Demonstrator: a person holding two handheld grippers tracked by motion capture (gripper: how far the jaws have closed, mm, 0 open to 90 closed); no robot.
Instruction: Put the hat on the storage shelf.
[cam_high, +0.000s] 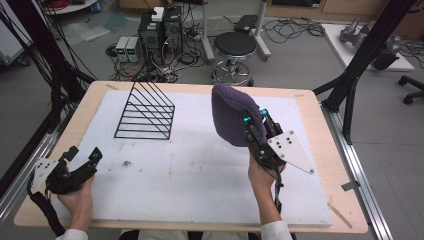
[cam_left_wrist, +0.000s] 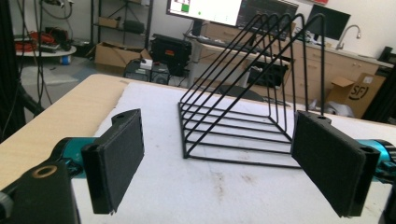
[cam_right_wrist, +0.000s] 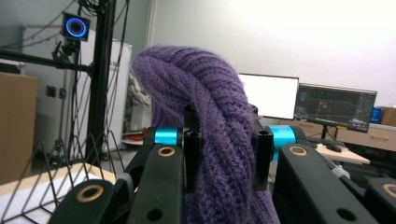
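Between right tool (cam_high: 255, 123) jaws — purple hat (cam_high: 231, 114)

High view overhead, facing forward; both gripper views low, close; all share wire rack (cam_high: 145, 112)

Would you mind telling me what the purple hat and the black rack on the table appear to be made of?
The purple hat, clamped in the right tool, looks like thick knitted yarn, probably wool or acrylic: chunky ribbed stitches, matte and soft. The black rack looks like thin metal wire with a black coating, judging by its slim, rigid, evenly bent rods; the exact metal cannot be told.
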